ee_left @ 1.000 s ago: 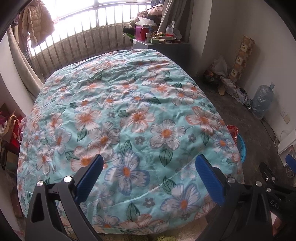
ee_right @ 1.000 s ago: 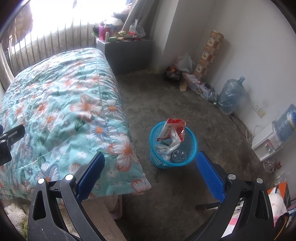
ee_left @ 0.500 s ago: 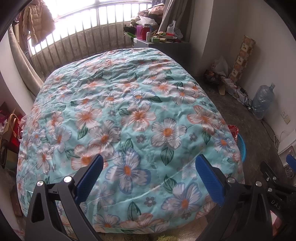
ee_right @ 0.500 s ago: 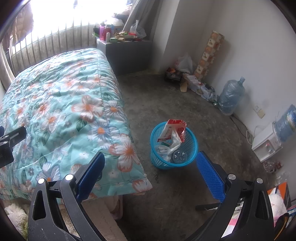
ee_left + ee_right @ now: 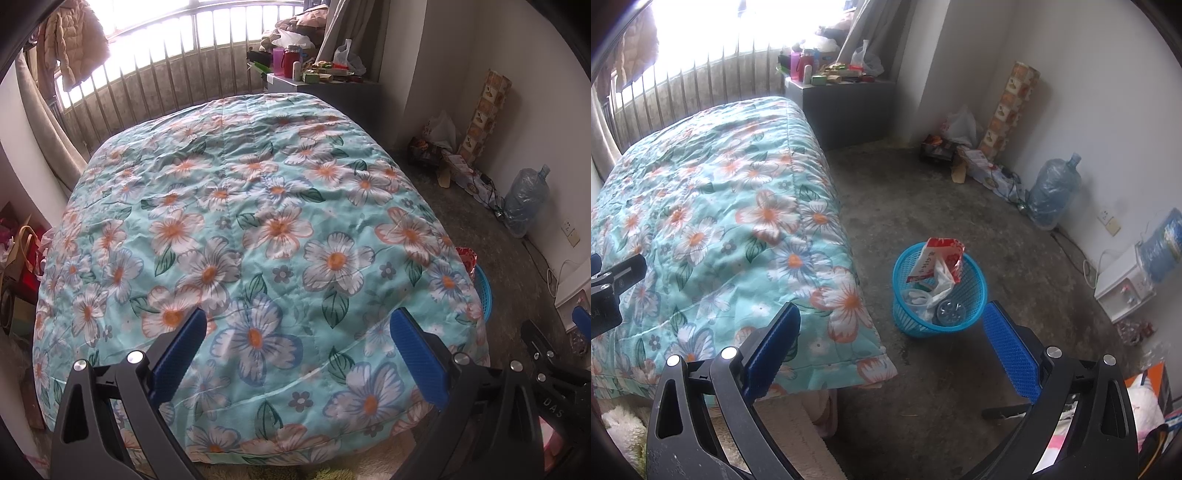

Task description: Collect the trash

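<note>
Across the floral quilt (image 5: 258, 229), which fills the left wrist view, no loose trash shows, and both the left gripper (image 5: 297, 345) and the right gripper (image 5: 892, 341) hang with jaws wide and empty. On the concrete floor beside the bed's right edge stands the blue basket (image 5: 975, 291), already holding a red-and-white carton (image 5: 936, 258), plastic wrap and a clear cup; I judge that a careless reach could tip the light basket or snag the quilt's hanging corner. Only the right wrist view shows the basket's contents, since the left sees just a sliver of rim (image 5: 484, 291) past the quilt.
</note>
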Tool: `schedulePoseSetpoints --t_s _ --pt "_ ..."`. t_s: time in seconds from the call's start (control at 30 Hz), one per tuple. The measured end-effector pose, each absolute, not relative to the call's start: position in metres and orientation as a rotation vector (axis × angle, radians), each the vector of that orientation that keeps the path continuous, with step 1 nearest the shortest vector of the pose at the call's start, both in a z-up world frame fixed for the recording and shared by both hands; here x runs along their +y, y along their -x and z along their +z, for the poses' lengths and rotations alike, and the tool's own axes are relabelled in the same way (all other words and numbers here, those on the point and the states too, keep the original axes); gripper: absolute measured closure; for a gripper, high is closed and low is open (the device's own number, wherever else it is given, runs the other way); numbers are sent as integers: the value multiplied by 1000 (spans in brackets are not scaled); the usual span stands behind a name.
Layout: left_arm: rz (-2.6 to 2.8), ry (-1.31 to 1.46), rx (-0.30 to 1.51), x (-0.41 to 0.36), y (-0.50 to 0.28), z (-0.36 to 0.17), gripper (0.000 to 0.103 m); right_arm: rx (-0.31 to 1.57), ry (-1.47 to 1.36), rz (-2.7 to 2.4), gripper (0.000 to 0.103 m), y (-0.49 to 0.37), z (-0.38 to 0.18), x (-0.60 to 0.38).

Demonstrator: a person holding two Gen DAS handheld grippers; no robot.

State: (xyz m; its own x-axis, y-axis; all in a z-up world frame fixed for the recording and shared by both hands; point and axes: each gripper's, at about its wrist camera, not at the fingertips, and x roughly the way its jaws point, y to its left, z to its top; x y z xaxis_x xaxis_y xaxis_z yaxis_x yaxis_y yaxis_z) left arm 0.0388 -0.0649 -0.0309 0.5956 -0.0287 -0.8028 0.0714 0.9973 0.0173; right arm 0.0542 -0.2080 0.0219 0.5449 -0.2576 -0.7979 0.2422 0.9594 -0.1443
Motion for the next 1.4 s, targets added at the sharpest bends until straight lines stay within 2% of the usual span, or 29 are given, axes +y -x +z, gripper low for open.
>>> schedulePoseSetpoints --t_s 1.4 --pt "-59 -50 933 -64 -39 -31 6 945 18 -288 8 -60 21 -205"
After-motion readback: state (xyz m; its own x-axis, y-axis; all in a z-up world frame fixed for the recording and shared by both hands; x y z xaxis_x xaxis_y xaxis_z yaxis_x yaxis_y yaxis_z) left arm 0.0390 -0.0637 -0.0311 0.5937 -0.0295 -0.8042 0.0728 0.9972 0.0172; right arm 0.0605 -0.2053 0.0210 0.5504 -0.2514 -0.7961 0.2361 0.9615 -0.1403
